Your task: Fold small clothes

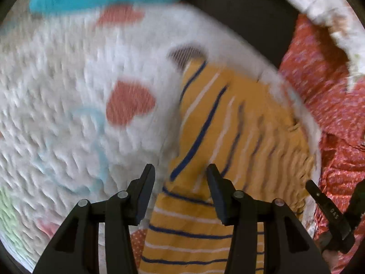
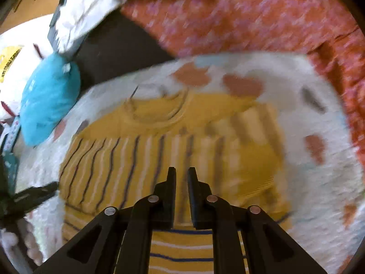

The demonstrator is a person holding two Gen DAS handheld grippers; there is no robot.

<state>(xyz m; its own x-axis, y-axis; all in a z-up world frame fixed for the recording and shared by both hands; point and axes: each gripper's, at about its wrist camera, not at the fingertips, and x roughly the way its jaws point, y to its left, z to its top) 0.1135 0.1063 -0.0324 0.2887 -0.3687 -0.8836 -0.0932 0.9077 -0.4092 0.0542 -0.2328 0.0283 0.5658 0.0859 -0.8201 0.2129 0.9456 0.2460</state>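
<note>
Your right gripper (image 2: pixel 181 171) has its jaws nearly pressed together, apparently pinching a fold of the mustard-yellow striped knit garment (image 2: pixel 159 159) to carry it over. Your left gripper (image 1: pixel 180 171), jaws spread, hovers over that garment on the white heart-patterned quilt (image 1: pixel 68 80).

— What lies underneath everything?
— A white quilted blanket (image 1: pixel 68 73) with pink hearts and pale blue patches, blurred in both views.
— And beyond its edge?
— A dark surface (image 2: pixel 118 52), then a red-orange patterned cloth (image 2: pixel 251 16) bunched along the far side.
— Anything else about?
— A turquoise cushion (image 2: pixel 48 100) at the blanket's edge, crumpled white fabric (image 2: pixel 91 6) behind it, and a strip of brown cardboard (image 2: pixel 34 4) in the corner.
</note>
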